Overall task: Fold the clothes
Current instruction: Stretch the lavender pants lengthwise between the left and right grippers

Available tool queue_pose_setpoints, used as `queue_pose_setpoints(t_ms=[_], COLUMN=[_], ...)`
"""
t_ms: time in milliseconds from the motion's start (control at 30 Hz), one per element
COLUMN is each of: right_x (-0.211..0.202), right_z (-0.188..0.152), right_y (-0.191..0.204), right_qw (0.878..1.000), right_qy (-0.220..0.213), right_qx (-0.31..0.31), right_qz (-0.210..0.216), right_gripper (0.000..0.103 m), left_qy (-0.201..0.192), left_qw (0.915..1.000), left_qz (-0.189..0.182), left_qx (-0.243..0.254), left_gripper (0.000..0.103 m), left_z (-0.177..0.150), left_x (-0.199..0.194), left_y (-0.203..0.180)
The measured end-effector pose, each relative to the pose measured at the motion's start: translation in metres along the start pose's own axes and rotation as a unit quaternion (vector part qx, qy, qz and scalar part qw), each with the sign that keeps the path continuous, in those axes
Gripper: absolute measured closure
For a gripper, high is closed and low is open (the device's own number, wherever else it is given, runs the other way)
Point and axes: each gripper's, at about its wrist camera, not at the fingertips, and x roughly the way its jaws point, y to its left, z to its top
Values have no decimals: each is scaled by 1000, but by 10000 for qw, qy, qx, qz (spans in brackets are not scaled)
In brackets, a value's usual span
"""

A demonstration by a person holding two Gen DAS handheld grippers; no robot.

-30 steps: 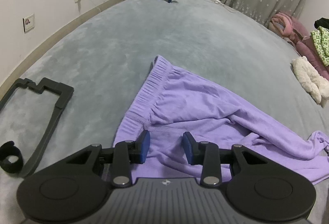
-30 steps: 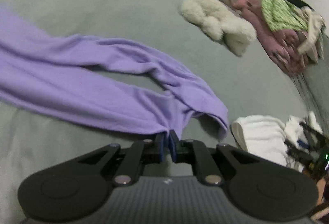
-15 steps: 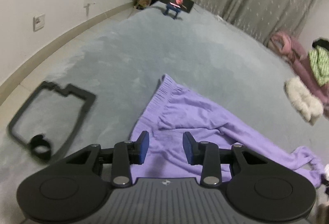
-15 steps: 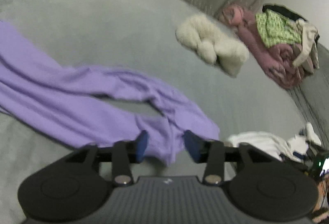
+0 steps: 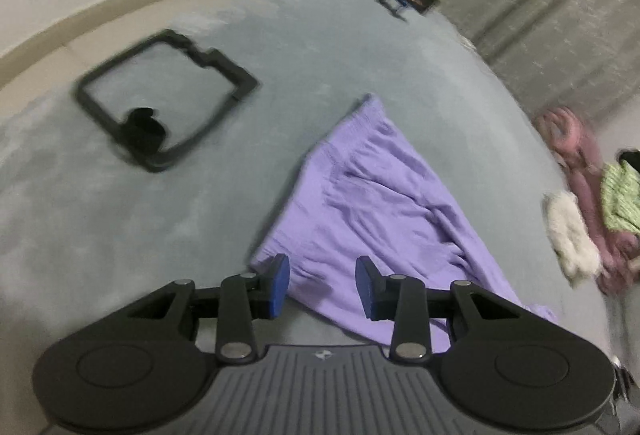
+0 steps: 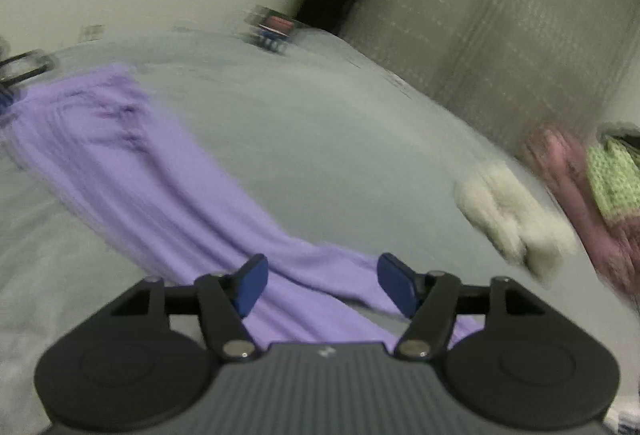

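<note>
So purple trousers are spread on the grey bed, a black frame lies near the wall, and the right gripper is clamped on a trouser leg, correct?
Not quite. In the right wrist view the right gripper is not clamped: its jaws are opening, with the purple trousers lying free beneath them. The rest holds: grey bed, black frame near the wall.

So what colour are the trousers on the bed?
The trousers are light purple, all one colour. The left wrist view shows them best.

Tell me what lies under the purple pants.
The purple pants lie spread on the grey bed cover, which shows all around them. Whether anything else lies beneath the cloth cannot be seen; no obvious lump shows.
</note>
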Motion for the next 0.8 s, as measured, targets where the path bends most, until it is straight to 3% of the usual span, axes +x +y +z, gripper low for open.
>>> queue_pose_setpoints(t_ms=[100, 333, 433, 467, 533, 600, 800], right_x=[1, 24, 36, 39, 41, 41, 46], right_z=[3, 7, 3, 3, 5, 5, 3], right_y=[27, 71, 84, 87, 91, 93, 106], right_qw=[9967, 9856, 9837, 9837, 9838, 9834, 9831], right_qy=[-64, 160, 234, 216, 120, 43, -160], right_qx=[-647, -1265, -1345, -1342, -1333, -1377, -1568], right_qz=[478, 1112, 1170, 1179, 1192, 1182, 932], right_gripper=[32, 36, 41, 43, 49, 59, 67], left_qy=[-34, -165, -284, -316, -343, -357, -573], left_qw=[9999, 9993, 9987, 9984, 9983, 9987, 9977], left_qz=[150, 326, 388, 423, 422, 368, 336], left_qx=[-69, 17, 181, 215, 215, 74, -163], left_gripper=[68, 68, 71, 81, 85, 90, 97], left_z=[-5, -11, -12, -12, -10, -8, -2], left_x=[-2, 11, 12, 12, 12, 13, 5], left_y=[-1, -1, -3, -3, -1, 3, 8])
